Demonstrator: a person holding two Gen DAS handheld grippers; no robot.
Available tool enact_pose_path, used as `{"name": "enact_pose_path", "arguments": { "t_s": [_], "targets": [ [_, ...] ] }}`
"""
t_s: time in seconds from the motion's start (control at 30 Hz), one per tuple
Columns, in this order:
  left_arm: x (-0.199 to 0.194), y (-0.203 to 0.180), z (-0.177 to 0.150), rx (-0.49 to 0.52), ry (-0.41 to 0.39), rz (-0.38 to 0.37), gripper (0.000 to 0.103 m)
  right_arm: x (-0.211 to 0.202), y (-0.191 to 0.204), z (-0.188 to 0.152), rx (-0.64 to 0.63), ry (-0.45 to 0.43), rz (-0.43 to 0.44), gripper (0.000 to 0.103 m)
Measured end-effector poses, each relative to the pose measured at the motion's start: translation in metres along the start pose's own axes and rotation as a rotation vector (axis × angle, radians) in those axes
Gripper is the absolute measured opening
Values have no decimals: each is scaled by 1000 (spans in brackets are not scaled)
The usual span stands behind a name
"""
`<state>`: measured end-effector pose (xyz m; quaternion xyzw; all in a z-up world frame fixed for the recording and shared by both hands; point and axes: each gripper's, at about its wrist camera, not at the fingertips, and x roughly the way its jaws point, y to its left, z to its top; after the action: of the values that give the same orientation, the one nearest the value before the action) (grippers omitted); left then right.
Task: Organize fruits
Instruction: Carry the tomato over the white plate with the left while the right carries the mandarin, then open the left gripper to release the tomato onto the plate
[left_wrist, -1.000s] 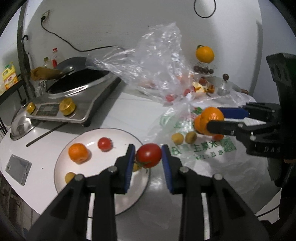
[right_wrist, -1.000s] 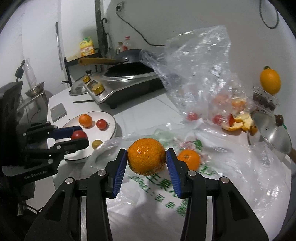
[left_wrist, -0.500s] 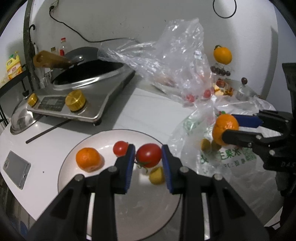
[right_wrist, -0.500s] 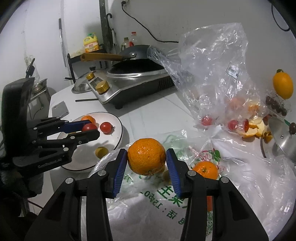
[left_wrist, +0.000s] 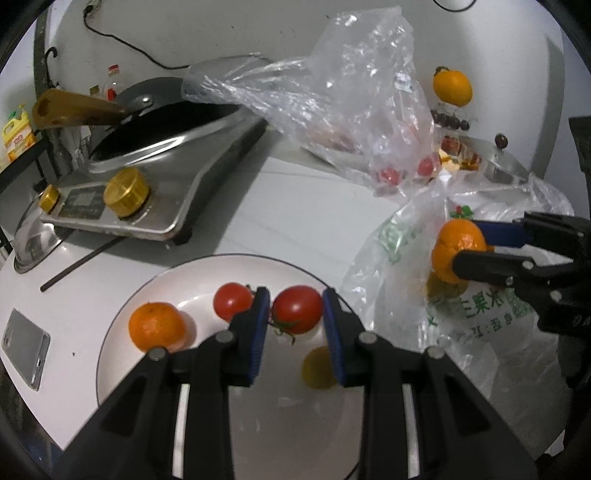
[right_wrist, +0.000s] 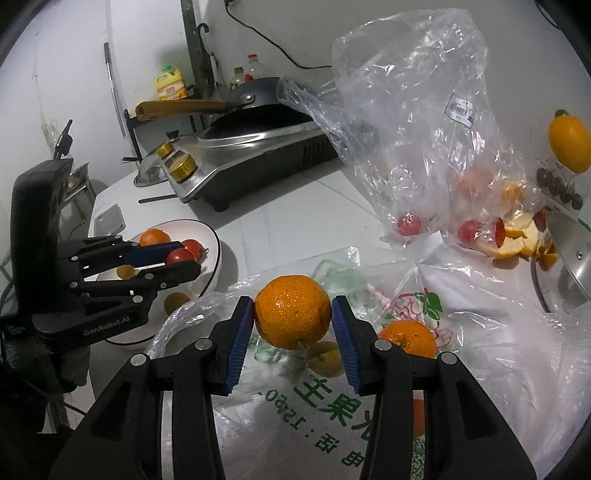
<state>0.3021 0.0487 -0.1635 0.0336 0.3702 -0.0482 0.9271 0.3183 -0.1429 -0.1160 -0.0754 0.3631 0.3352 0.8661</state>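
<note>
The left gripper (left_wrist: 296, 314) has its jaws clamped on a red tomato (left_wrist: 297, 309) at lower centre of its view, above the white plate (left_wrist: 122, 328). On the plate lie a second tomato (left_wrist: 232, 301), a mandarin (left_wrist: 156, 326) and a small yellow fruit (left_wrist: 317, 367). The right gripper (right_wrist: 293, 317) has its jaws clamped on an orange (right_wrist: 293, 312), low in its frame over the printed plastic bag (right_wrist: 332, 410). Only the right wrist view shows another orange (right_wrist: 408, 338) lying on that bag, lower right of centre. The white surface (left_wrist: 295, 206) also carries a cooker with a wok (left_wrist: 147, 147) at upper left, a phone (left_wrist: 24, 349) at the left edge and a clear bag (right_wrist: 424, 129) before the white wall.
</note>
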Motion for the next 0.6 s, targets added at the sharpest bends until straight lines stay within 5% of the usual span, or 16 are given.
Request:
{"name": "enact_pose_path", "arguments": {
  "t_s": [0.6],
  "targets": [
    [5,-2,-1,52,23,-7,37,-11,1,3,0,-22,-17,46]
  ]
}}
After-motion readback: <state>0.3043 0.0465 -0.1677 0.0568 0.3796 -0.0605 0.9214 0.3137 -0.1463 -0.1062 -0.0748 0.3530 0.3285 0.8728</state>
